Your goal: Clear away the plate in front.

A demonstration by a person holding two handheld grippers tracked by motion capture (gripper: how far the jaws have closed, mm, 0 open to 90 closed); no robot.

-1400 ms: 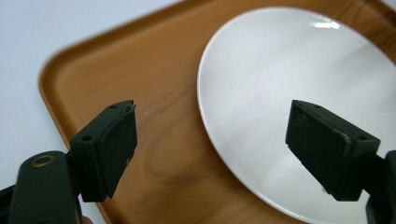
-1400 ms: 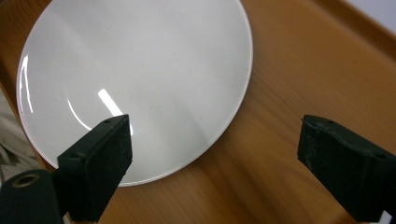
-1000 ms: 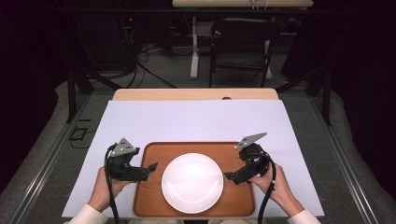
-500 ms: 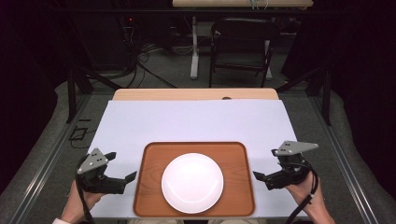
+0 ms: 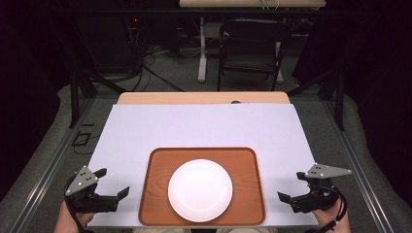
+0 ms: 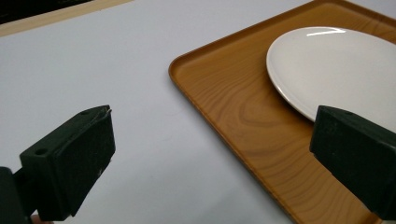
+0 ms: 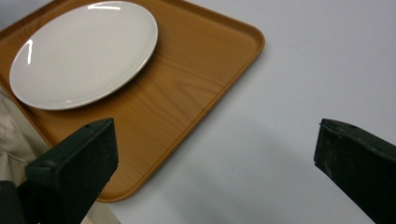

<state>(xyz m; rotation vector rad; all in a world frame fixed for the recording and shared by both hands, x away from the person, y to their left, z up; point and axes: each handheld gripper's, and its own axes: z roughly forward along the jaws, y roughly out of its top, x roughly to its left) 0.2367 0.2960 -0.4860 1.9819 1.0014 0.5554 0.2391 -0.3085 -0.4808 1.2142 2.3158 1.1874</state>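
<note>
A brown wooden tray lies at the near middle of the white table cover, with a round white plate on it. My left gripper is off the tray's left side near the table's front edge, open and empty. My right gripper is off the tray's right side, also open with nothing between its jaws. In the left gripper view the tray and plate lie ahead to the right between the spread jaws. In the right gripper view the tray and plate lie to the left.
The white cover spreads over the table, with a wooden strip along the far edge. Beyond the table stand a dark folding chair and a table leg on a grey floor. Metal rails run along both table sides.
Both grippers have drawn outward from the tray's left and right rims to the table's near corners, and stand open. The tray and plate have not moved.
</note>
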